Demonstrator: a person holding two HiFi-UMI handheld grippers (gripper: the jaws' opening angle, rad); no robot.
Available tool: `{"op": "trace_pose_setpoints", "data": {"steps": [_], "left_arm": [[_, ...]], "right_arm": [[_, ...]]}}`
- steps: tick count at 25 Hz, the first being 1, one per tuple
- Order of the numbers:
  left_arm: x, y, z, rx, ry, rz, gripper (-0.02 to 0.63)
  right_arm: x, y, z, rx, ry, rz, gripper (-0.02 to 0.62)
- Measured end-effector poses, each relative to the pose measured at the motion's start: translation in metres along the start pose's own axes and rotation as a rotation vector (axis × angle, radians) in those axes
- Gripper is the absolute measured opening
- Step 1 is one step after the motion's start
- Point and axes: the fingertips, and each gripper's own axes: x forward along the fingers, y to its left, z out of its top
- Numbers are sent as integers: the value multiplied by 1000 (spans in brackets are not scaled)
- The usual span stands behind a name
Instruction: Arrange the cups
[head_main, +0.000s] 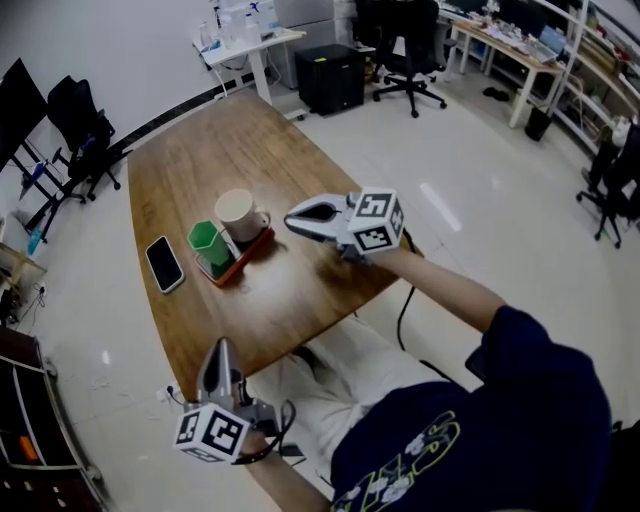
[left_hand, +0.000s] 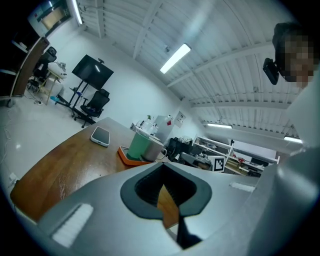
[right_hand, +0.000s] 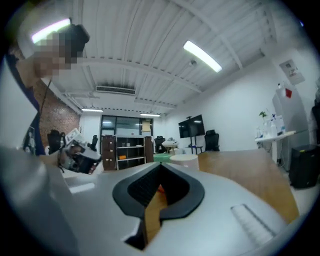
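A green cup (head_main: 208, 240) and a white mug (head_main: 237, 212) stand side by side on an orange tray (head_main: 229, 276) near the middle of the wooden table (head_main: 290, 300). My right gripper (head_main: 292, 218) hovers just right of the mug, pointing at it, shut with nothing between its jaws. My left gripper (head_main: 221, 346) hangs off the table's near edge, pointing toward the tray, jaws together and empty. The left gripper view shows the green cup (left_hand: 139, 145) in front of the mug (left_hand: 155, 149). In the right gripper view only the rims of the green cup (right_hand: 162, 157) and mug (right_hand: 184, 159) show above the jaws.
A phone (head_main: 165, 263) lies flat on the table left of the tray. Office chairs (head_main: 408, 50), a black cabinet (head_main: 328, 75) and desks stand beyond the table's far end. My legs are under the near edge.
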Motion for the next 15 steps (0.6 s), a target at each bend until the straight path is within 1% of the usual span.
{"op": "trace_pose_setpoints", "data": {"steps": [2, 4, 6, 9, 10, 12, 13, 15], "left_arm": [[6, -8, 4, 55, -28, -26, 5], [17, -16, 6, 97, -33, -60, 5], [27, -17, 2, 117, -15, -80, 5], [36, -13, -2, 145, -10, -121, 5], [39, -15, 0, 158, -20, -152, 5], [46, -23, 6, 191, -40, -220, 5], [50, -24, 7, 210, -42, -241, 5], [58, -20, 5, 234, -33, -245, 5]], "right_arm": [[-10, 19, -12, 19, 20, 29, -6], [-13, 35, -18, -3, 47, 40, -6], [-12, 47, -25, -4, 68, 64, -6], [-13, 54, -40, 47, 57, 93, -6], [-14, 54, -38, 47, 55, 86, -6], [-17, 54, -33, 16, 57, 65, -6], [-18, 52, -35, 1, 67, 55, -6], [-17, 50, -41, -8, 98, 43, -6]]}}
